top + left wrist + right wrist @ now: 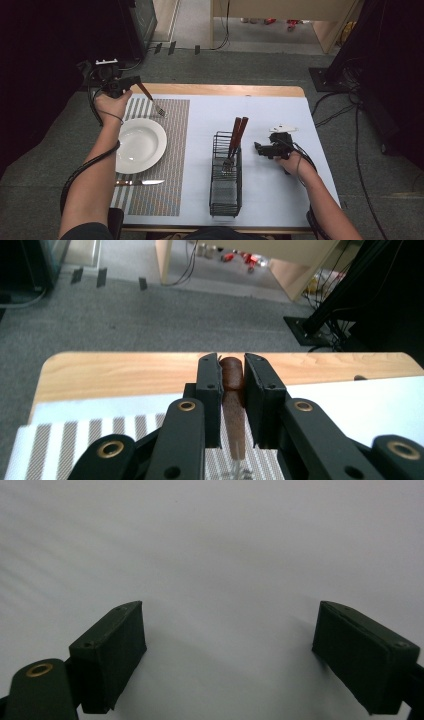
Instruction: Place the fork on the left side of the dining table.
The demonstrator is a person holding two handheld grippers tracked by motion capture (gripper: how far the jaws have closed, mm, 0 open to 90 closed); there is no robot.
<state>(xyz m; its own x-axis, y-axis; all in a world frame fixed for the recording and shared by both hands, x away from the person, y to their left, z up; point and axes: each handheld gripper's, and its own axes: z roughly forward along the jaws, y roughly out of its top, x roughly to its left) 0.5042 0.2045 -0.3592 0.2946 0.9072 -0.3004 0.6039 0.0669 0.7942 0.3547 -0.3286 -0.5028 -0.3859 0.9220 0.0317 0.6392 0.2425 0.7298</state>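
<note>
My left gripper [131,85] is raised over the far left of the table, shut on the brown wooden handle of a fork [151,100] whose metal tines hang above the striped placemat [170,150]. In the left gripper view the fork handle [232,390] is clamped between the two black jaws of that gripper [232,371]. A white plate [137,145] rests on the placemat, and a knife [140,182] lies just in front of it. My right gripper [260,148] sits low beside a black wire caddy [225,175], open and empty [227,645] over the white cloth.
The wire caddy holds wooden-handled cutlery [236,137] standing upright. The white tablecloth [280,195] covers most of the wooden table [225,90]. Grey carpet, cables and dark stands surround the table.
</note>
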